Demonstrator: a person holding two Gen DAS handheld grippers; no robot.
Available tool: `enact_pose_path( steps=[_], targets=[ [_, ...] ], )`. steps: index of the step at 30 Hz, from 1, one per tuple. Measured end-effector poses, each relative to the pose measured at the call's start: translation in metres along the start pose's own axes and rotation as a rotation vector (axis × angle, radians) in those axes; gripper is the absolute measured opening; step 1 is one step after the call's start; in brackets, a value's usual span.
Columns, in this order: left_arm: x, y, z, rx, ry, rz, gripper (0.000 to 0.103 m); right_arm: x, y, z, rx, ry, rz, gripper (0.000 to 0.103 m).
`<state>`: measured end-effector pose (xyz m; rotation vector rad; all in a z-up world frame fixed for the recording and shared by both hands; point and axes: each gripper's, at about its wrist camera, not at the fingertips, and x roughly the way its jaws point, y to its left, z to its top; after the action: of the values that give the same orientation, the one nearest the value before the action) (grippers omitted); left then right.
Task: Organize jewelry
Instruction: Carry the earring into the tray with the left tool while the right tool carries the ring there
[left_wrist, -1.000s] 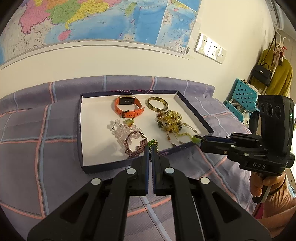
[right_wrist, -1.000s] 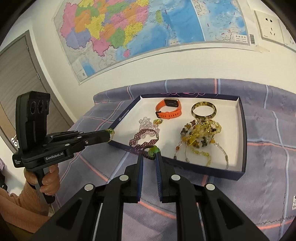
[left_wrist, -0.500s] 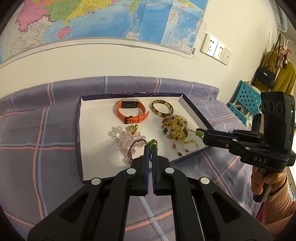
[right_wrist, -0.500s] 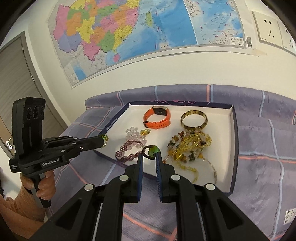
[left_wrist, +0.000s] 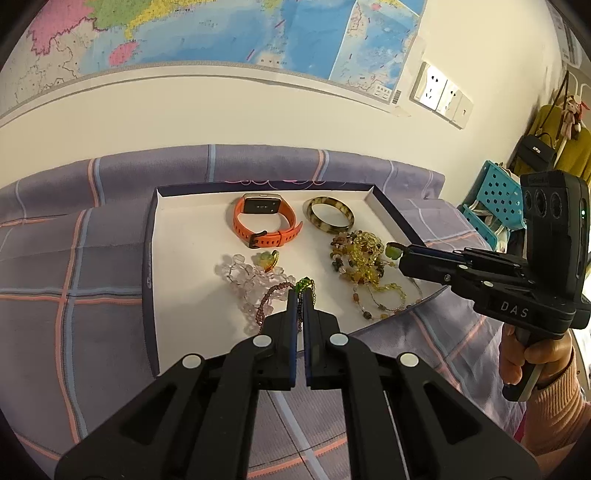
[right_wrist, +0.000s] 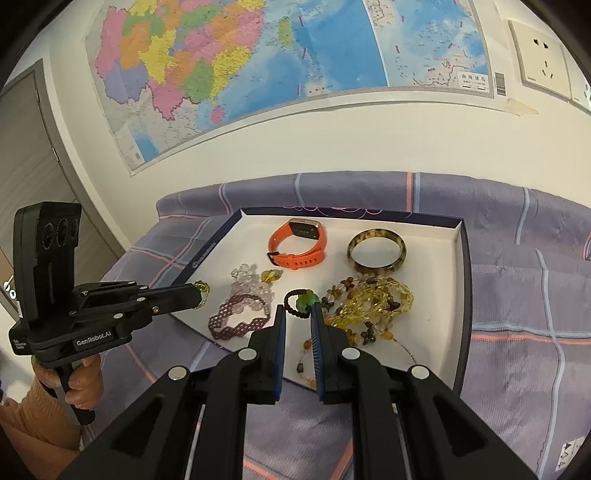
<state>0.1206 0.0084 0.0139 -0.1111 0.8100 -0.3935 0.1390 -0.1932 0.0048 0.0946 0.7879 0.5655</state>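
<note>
My left gripper (left_wrist: 302, 291) is clenched on a green bead with a fine gold chain (left_wrist: 309, 290), above the tray (left_wrist: 149, 258) on the bed (left_wrist: 66, 266). My right gripper (right_wrist: 297, 312) grasps a dark cord with a green bead (right_wrist: 303, 301) over the tray's yellow bead pile (right_wrist: 369, 302). The orange watch (right_wrist: 299, 245) and bangle (right_wrist: 376, 249) lie at the back.

Home bedroom. Bed with purple checked sheet (left_wrist: 74, 266) against a cream wall, big colour wall map (right_wrist: 258, 62) above it, white wall sockets (left_wrist: 441, 96). Grey door (right_wrist: 26, 155) on one side; on the other a coat rack with yellow garment (left_wrist: 574, 147) and black handbag (left_wrist: 535, 153), and a turquoise plastic stool (left_wrist: 495, 199). A shallow box of jewellery (left_wrist: 149, 236) lies on the bed.
</note>
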Motion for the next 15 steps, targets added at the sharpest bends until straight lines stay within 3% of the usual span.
enact_pose_path(
  steps=[15],
  targets=[
    [0.020, -0.002, 0.006, 0.006, 0.034, 0.016, 0.003, 0.015, -0.008, 0.006, 0.002, 0.019, -0.020, 0.012]
  ],
)
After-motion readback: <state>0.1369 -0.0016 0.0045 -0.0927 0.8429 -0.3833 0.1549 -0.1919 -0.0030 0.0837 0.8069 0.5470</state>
